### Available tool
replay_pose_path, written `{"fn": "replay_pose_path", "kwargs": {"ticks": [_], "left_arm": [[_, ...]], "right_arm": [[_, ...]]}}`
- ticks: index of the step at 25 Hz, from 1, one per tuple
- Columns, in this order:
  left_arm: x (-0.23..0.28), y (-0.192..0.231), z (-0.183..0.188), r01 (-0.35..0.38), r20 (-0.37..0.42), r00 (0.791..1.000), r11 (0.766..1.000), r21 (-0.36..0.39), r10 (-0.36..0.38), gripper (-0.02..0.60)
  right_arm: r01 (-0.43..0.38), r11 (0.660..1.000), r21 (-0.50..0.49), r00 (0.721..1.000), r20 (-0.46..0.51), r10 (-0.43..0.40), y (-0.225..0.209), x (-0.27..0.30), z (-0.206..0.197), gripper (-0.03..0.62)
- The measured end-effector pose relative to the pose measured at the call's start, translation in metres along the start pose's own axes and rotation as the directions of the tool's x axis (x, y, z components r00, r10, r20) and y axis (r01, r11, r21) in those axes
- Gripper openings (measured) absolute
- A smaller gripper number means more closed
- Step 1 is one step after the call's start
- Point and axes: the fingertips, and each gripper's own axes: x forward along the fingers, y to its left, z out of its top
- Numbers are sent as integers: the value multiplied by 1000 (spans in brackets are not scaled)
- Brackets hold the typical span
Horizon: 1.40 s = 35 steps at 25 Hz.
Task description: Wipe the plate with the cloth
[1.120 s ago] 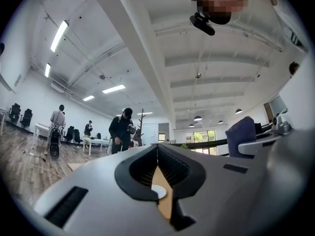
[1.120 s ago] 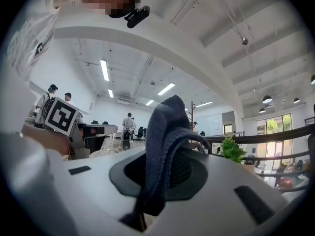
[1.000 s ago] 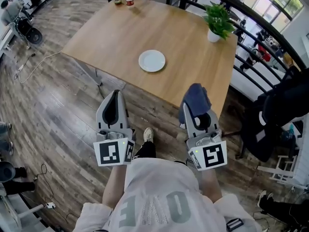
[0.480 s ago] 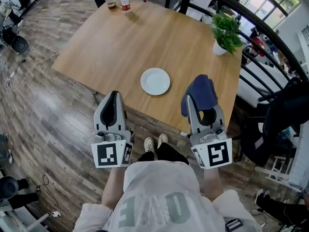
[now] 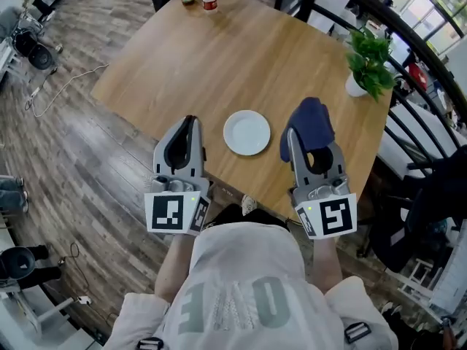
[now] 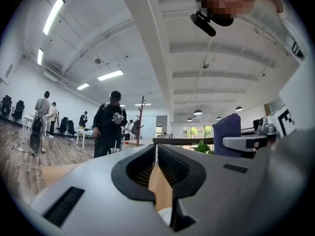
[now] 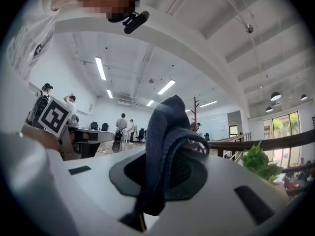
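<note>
Holding a dark blue cloth (image 5: 310,121) in the right gripper (image 5: 291,137), jaws pinched on a bunched fold that spills up over the tips. Carrying nothing in the left gripper (image 5: 191,121), jaws pressed together and bare. Between the two, mid-frame in the head view: a white plate (image 5: 246,132), flat on the wooden table (image 5: 219,57) near its lower edge, just right of the left tips, just left of the cloth, apart from both. Toward upper right, on the table's edge: a potted plant (image 5: 367,55).

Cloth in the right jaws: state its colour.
Dark blue cloth; best in the head view.
</note>
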Motion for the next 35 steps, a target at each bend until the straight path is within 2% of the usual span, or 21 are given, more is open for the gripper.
{"fn": "replay_pose_path", "kwargs": {"ticks": [2,3,5,6,10,11,12,15,17,19,21,22,25,27,29,32,35], "left_arm": [[10,-3,-6,10,-28,1000,1000,-26,-11,12],[15,-3,-11,19,-49,999,998,-53,-21,36],[25,0,-26,35,-98,994,991,-132,-48,176],[30,2,-34,39,-120,991,984,-172,-61,215],[43,12,-80,42,-224,968,953,-301,-113,230],[44,15,-96,33,-264,955,933,-358,-135,230],[44,17,-115,15,-304,939,903,-429,-160,230],[40,22,-172,-87,-408,885,782,-617,-223,229],[35,22,-202,-156,-456,853,708,-688,-255,229],[33,18,-223,-207,-476,831,635,-744,-287,229],[31,14,-243,-253,-498,806,574,-779,-320,229],[29,11,-253,-276,-512,790,550,-788,-337,229],[23,4,-278,-334,-546,744,493,-803,-386,229],[19,1,-287,-363,-555,725,459,-811,-407,229],[17,-2,-293,-380,-560,710,437,-816,-428,229],[17,-6,-301,-398,-561,697,410,-821,-447,228],[19,-10,-306,-406,-554,697,386,-828,-455,224]], "right_arm": [[-18,1000,14,1000,-6,18,-5,8,-5,60],[-27,999,24,1000,-11,27,-7,12,-8,60],[-40,998,45,999,-24,41,-8,20,-13,60],[-45,997,55,998,-30,46,-8,23,-15,58],[-48,997,61,997,-52,51,-8,37,-22,60],[-45,997,61,997,-58,49,-8,41,-24,58],[-43,997,63,997,-65,48,-7,43,-26,58],[-35,997,68,995,-89,41,-5,49,-33,60],[-29,997,74,994,-104,37,-5,51,-38,60],[-27,996,82,992,-118,36,-6,52,-43,60],[-24,996,88,990,-135,35,-7,53,-52,60],[-21,996,88,989,-143,34,-8,53,-55,60],[-10,996,86,987,-161,24,-11,55,-62,60],[-1,996,90,985,-170,16,-14,54,-64,60],[7,995,96,984,-178,10,-18,55,-67,60],[17,995,101,981,-193,3,-23,54,-72,60],[22,994,105,979,-206,0,-27,52,-78,60]]}}
